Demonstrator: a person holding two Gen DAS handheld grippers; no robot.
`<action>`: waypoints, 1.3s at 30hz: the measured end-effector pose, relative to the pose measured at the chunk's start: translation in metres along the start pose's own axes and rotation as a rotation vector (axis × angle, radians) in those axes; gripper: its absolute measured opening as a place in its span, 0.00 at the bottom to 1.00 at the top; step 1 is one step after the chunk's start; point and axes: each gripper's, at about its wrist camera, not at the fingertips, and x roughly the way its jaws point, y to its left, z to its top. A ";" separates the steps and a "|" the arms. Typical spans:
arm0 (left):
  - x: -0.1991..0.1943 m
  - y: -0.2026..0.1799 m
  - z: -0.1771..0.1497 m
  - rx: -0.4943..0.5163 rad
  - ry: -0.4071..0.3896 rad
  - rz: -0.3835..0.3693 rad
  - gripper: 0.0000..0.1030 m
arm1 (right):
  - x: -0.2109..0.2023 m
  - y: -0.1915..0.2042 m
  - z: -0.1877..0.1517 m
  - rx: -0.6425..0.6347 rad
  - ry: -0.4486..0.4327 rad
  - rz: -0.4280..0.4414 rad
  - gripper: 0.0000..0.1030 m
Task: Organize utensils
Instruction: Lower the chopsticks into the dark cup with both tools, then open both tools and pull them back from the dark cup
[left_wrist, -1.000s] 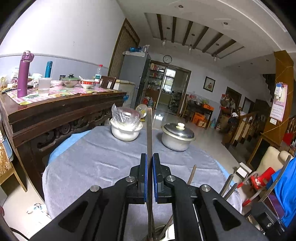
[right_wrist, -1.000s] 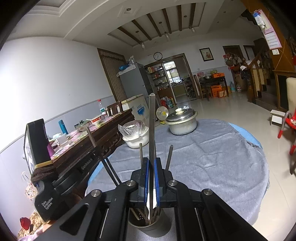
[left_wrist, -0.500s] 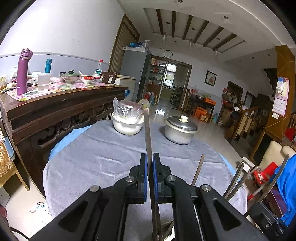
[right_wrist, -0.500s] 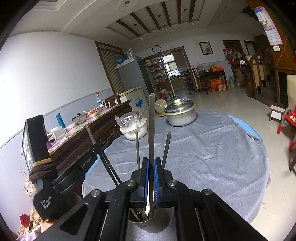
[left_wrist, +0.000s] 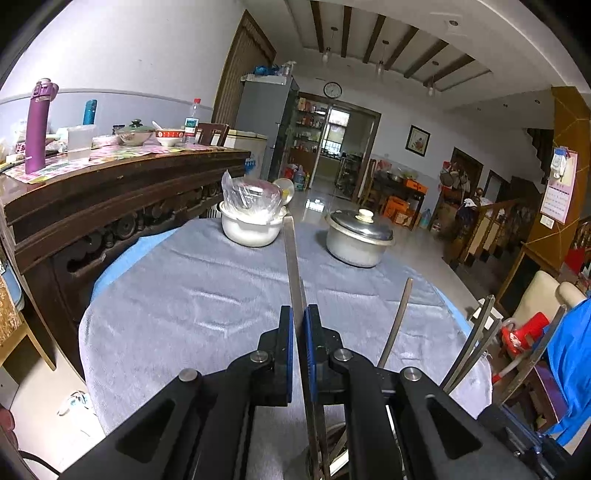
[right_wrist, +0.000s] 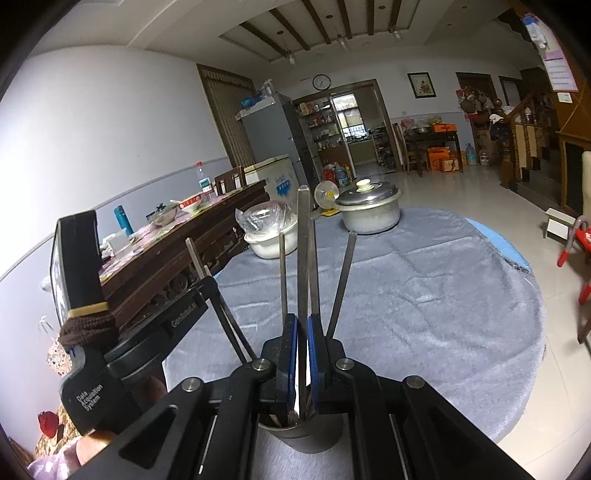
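In the left wrist view my left gripper (left_wrist: 299, 314) is shut on a flat metal utensil handle (left_wrist: 291, 254) that stands up between the blue pads and leans slightly left. Its lower end runs down toward a cup hidden under the gripper. In the right wrist view my right gripper (right_wrist: 303, 321) is shut on another flat metal utensil (right_wrist: 303, 236). That utensil's lower end is inside the steel cup (right_wrist: 299, 435) on the grey cloth. Two thinner handles (right_wrist: 282, 273) (right_wrist: 341, 280) stand in the same cup. The left gripper's black body (right_wrist: 147, 332) sits close on the left.
The round table (left_wrist: 184, 314) has a grey cloth. A white bowl holding a plastic bag (left_wrist: 251, 229) and a lidded metal pot (left_wrist: 358, 240) stand at its far side. A dark wooden sideboard (left_wrist: 110, 192) with bottles and bowls runs along the left.
Both grippers have tipped slightly downward, so the table sits higher in both views. The right gripper has sunk a little toward the cup with its utensil. Both grips are unchanged.
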 end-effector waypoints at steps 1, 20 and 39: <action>0.000 0.000 0.000 0.005 0.005 -0.001 0.07 | 0.001 0.001 -0.001 -0.005 0.005 0.002 0.06; -0.005 0.010 -0.004 0.057 0.087 -0.037 0.38 | 0.007 0.004 -0.004 0.002 0.019 0.045 0.10; -0.095 0.020 -0.008 0.313 0.157 0.133 0.83 | -0.058 0.019 -0.001 -0.075 -0.016 0.002 0.57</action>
